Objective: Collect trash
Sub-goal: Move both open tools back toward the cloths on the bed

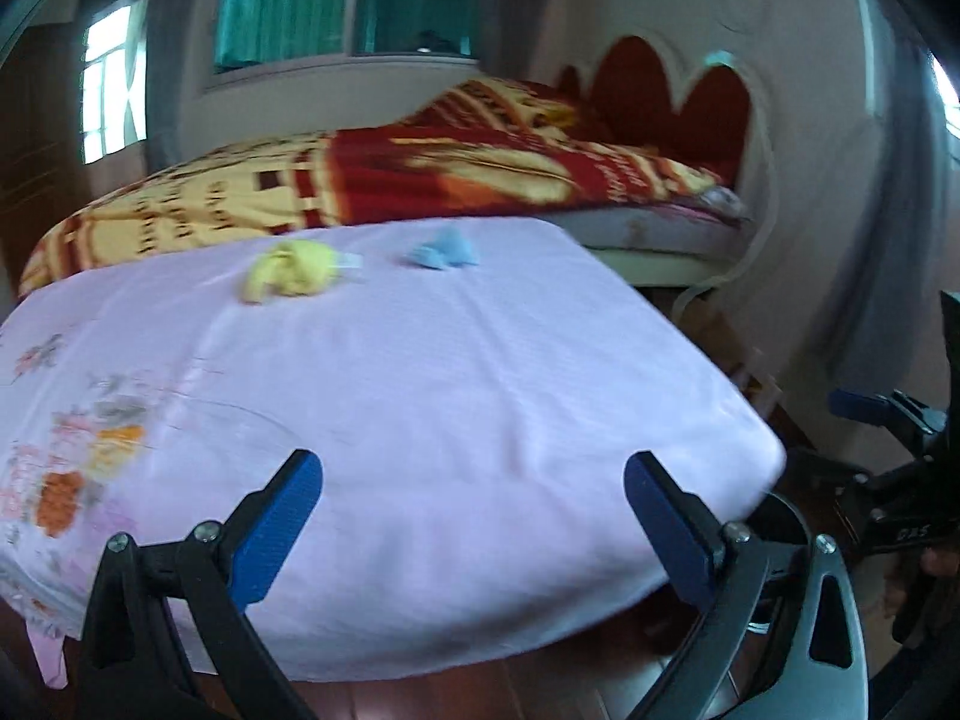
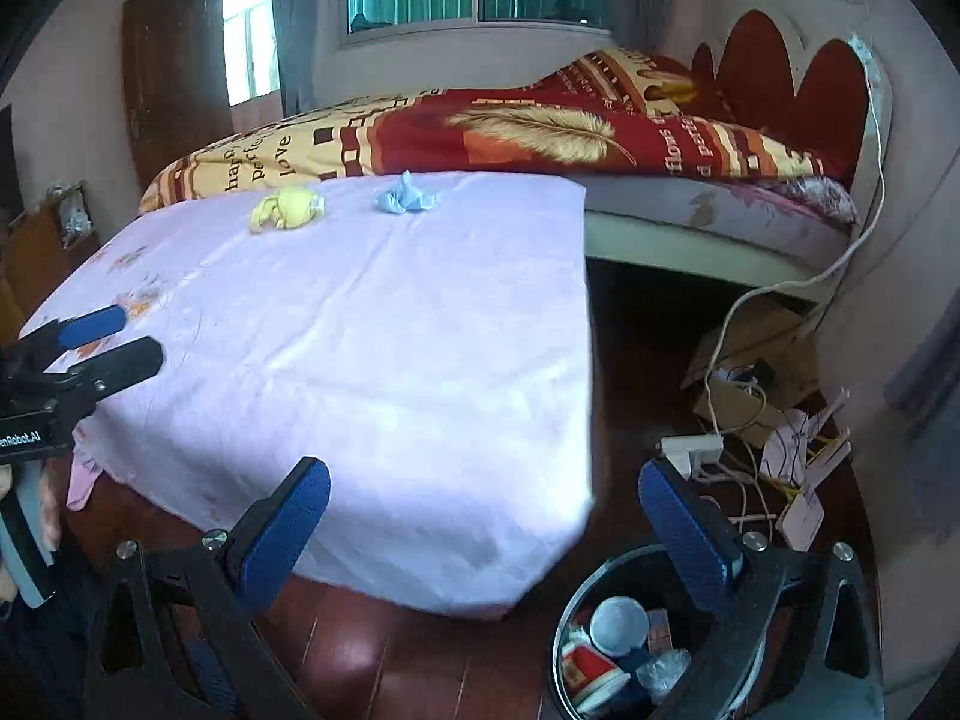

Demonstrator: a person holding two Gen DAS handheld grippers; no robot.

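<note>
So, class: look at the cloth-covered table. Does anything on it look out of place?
Yes. Two crumpled wads lie at the far edge of the pale cloth: a yellow wad and a blue wad, apart. They are loose litter, not in the trash bin.

Left wrist view: the camera sits behind the left gripper [image 1: 474, 516] and looks forward along its spread fingers, over the near edge of the cloth-covered table [image 1: 420, 396] toward the bed [image 1: 480, 180] and window [image 1: 348, 6] ahead. Right wrist view: the camera sits behind the right gripper [image 2: 485, 525], farther to the right, facing the same way, with the table's near corner between its fingers and the trash bin [image 2: 567, 618] just below. Both views share the tabletop, the yellow wad [image 1: 294, 270] [image 2: 287, 210], the blue wad [image 1: 444, 249] [image 2: 405, 197], bed and window; each catches the other gripper at its edge.
</note>
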